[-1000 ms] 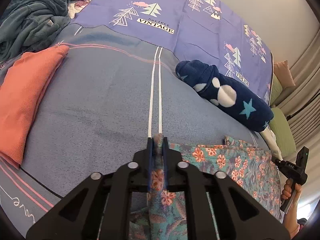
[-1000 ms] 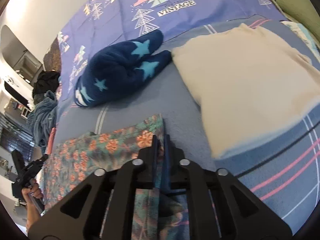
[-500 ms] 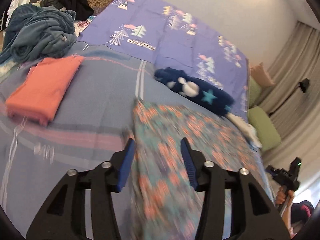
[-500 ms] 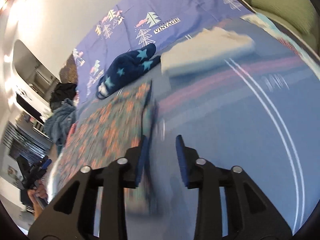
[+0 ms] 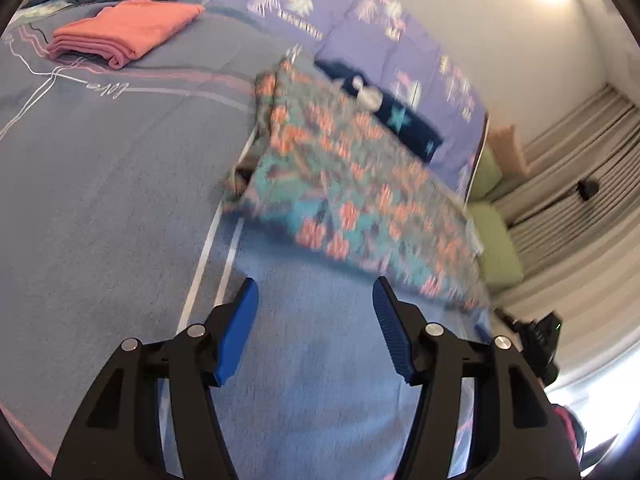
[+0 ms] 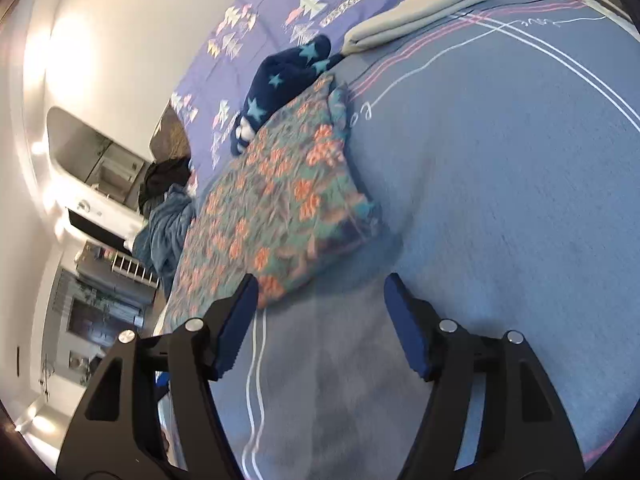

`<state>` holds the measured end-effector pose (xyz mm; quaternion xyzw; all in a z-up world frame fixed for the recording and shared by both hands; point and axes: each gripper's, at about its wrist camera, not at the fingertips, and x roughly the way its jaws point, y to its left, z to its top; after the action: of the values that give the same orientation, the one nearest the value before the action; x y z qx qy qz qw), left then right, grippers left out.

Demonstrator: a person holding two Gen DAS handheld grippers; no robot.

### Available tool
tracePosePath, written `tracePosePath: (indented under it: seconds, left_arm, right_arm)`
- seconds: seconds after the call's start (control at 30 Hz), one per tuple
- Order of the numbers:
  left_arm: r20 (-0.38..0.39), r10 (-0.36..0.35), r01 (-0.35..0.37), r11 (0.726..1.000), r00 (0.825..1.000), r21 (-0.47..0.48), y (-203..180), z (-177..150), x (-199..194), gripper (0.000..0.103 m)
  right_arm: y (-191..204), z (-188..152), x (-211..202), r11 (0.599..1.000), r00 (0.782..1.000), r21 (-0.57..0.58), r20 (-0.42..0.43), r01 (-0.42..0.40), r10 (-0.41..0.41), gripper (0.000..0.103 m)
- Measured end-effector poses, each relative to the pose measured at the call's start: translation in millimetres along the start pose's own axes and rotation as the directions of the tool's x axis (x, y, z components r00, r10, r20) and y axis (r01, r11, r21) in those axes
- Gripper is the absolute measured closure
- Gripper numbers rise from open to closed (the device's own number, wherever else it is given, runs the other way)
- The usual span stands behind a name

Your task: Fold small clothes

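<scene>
Now both grippers are off the cloth they pinched a second ago, and the floral garment [image 5: 352,196] lies folded over on the grey-blue bedspread [image 5: 120,168], ahead of the tools rather than between their fingers.

Furthest left in the left wrist view, a folded coral-pink garment [image 5: 124,32] sits well apart from the work. The left gripper [image 5: 314,292] has pulled back from the floral piece; its jaws are opening, already fairly wide, with only bare bedspread between them. To the right, the near edge of the floral garment is blurred, and a navy star-print fleece [image 5: 408,120] lies just behind it.

In the right wrist view the right gripper [image 6: 320,286] is likewise opening, nothing between its pads, its left finger just beside the garment's near corner [image 6: 276,284]. A folded cream garment [image 6: 416,16] rests far back.

One fold looks laid down and released. The piece still looks long, so another fold probably remains.
</scene>
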<state>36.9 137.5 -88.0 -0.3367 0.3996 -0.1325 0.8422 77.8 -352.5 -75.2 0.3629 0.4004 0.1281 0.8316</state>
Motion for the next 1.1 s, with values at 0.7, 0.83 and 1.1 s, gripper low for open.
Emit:
tracePosePath:
  seconds: [0.7, 0.83, 1.1]
  left_arm:
    - [0.091, -0.041, 0.049, 0.995, 0.995, -0.089, -13.5, 35.9, 19.7, 0.096]
    - [0.036, -0.106, 0.106, 0.994, 0.994, 0.007, -46.1, 14.7, -3.7, 0.096]
    - [-0.139, -0.002, 0.023, 0.989, 0.990, 0.144, -65.0, -80.0, -4.8, 0.096]
  right_arm:
    - [15.5, 22.2, -1.5, 0.996, 0.988, 0.083, 0.147, 0.034, -0.046, 0.091]
    - [10.7, 16.3, -53.3, 0.996, 0.977, 0.059, 0.199, 0.070, -0.080, 0.091]
    - [-77.4, -54.2, -128.5, 0.946, 0.955, 0.207, 0.110, 0.249, -0.276, 0.091]
